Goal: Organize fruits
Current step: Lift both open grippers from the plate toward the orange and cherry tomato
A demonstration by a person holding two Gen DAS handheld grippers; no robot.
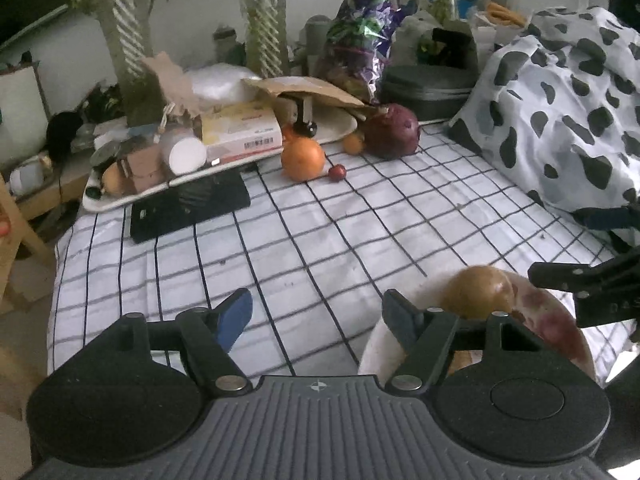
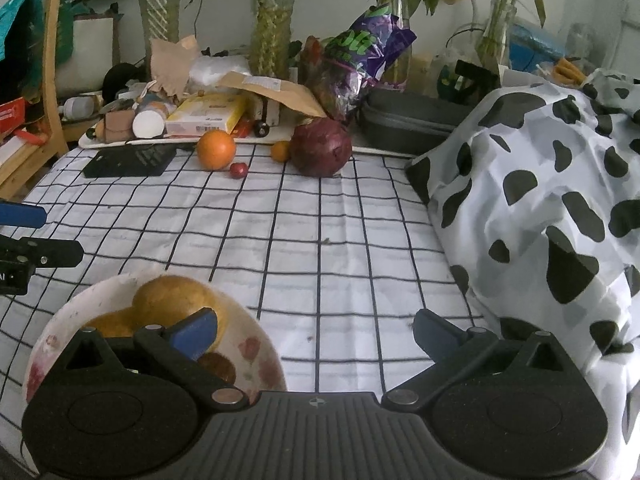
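Two wrist views of a bed covered by a white sheet (image 2: 320, 240) with a dark grid. The bowl (image 2: 248, 344) near the lower edge is partly masked by each tool's body; its floral rim and three brownish fruits (image 2: 172, 296) inside can be made out, though the lower ones are mostly hidden and their kind cannot be told. The left tongs (image 1: 316, 308) are released, blue-padded jaws spread wide over bare sheet just left of the bowl, nothing between them. The right tongs (image 2: 316, 332) are likewise released; their left jaw overlaps the bowl in view, their right jaw stands over the sheet, and no fruit is gripped. Each tool's tip enters the other's view at the frame edge, cut off.

At the far end of the sheet lie an orange (image 2: 216, 149), a small red fruit (image 2: 238, 169) just beside it, a small orange fruit (image 2: 281, 151) partly behind a large purple-red round item (image 2: 320, 146), all well apart from the bowl. A black flat object (image 2: 130, 162) lies at the left. Behind them a tray (image 1: 120, 200) holds boxes, a white cylinder and torn paper, crowded and hard to separate. A black-spotted white cloth (image 2: 540, 200) is heaped at the right. Potted plants (image 2: 272, 12), a purple bag (image 2: 368, 48) and a dark case (image 2: 404, 120) line the pale wall.
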